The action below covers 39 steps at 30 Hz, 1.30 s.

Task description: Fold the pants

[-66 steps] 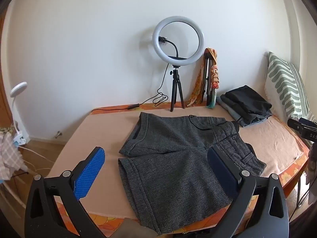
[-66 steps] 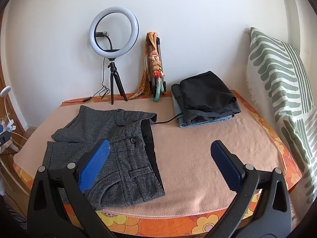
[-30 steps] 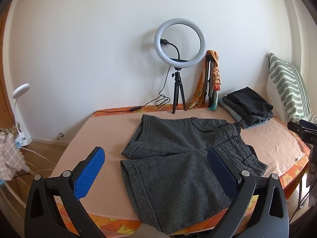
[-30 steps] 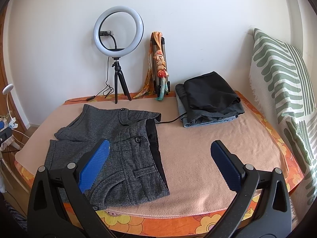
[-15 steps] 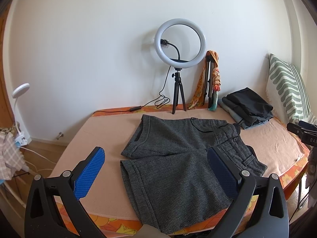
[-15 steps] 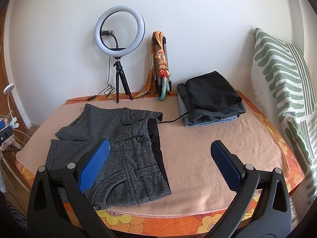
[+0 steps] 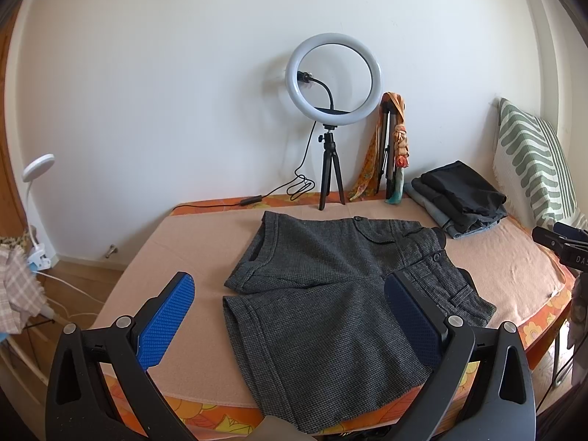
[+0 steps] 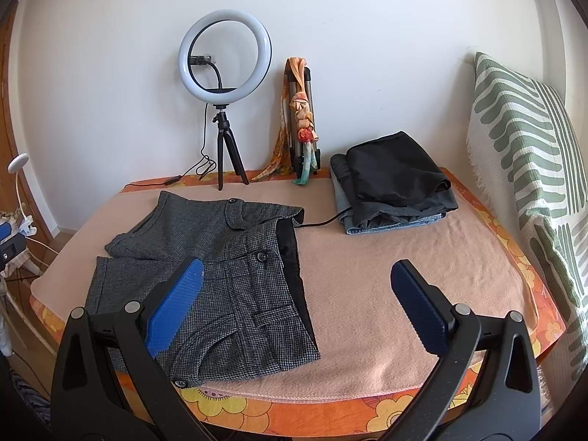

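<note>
Grey checked shorts lie spread flat on the peach blanket, legs to the left and waistband to the right; they also show in the right wrist view. My left gripper is open and empty, hovering above the near leg hem. My right gripper is open and empty, hovering above the waistband end and the bare blanket beside it. Neither gripper touches the cloth.
A ring light on a tripod and a folded tripod with a scarf stand at the back wall. A stack of folded dark clothes lies at the back right. A striped pillow leans on the right. A cable runs under the shorts.
Both grippers have drifted slightly back and up; the view shifts a little. The shorts lie as before and both grippers stay open.
</note>
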Tool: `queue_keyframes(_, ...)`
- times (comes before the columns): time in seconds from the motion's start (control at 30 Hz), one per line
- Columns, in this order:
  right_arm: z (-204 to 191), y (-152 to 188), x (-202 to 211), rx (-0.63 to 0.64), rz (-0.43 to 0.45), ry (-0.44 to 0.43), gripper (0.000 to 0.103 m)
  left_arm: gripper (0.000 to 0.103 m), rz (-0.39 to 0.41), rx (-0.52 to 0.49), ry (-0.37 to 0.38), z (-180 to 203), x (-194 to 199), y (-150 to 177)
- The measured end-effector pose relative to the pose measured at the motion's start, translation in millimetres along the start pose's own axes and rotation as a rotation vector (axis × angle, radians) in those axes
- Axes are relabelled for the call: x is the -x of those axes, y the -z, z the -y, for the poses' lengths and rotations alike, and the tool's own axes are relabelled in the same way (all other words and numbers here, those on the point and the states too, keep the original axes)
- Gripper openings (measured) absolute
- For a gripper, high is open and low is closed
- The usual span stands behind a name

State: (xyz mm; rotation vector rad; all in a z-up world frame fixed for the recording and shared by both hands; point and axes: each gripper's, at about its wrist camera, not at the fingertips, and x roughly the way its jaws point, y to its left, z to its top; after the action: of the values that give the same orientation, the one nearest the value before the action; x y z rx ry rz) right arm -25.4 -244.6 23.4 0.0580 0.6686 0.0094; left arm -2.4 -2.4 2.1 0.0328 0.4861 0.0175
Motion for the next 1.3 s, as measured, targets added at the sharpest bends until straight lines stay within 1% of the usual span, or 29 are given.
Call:
queue_keyframes(0.67, -2.5, 3.3, -0.3, 0.000, -0.008, -0.013, 0.103, 0.103, -0.004, -0.007, -0.002, 0.4, -1.5, 7.2)
queue_keyframes(0.9, 1.1, 3.4, -4.1, -0.004, -0.022, -0.017, 0.103, 0.103, -0.021, -0.010, -0.006, -4.3, -6.4, 8.4)
queue_keyframes(1.03, 1.4, 4.6, -5.0, 0.000, -0.027, -0.021, 0.103, 0.103, -0.049, -0.005, 0.005, -9.4, -10.7, 12.5)
queue_keyframes(1.17, 0.3, 7.1, -8.2, 0.017, -0.038, -0.055, 0.103, 0.103, -0.082, -0.024, 0.023, -10.6, -17.7, 18.2)
queue_keyframes(1.23, -2.0, 9.8, -14.2, 0.032, -0.057, -0.100, 0.103, 0.103, -0.096, -0.036, 0.044, -11.1, -22.2, 22.0)
queue_keyframes(1.3, -7.9, 14.4, -22.5, 0.071, -0.086, -0.144, 0.103, 0.103, -0.105, -0.047, 0.083, -11.4, -27.1, 25.4)
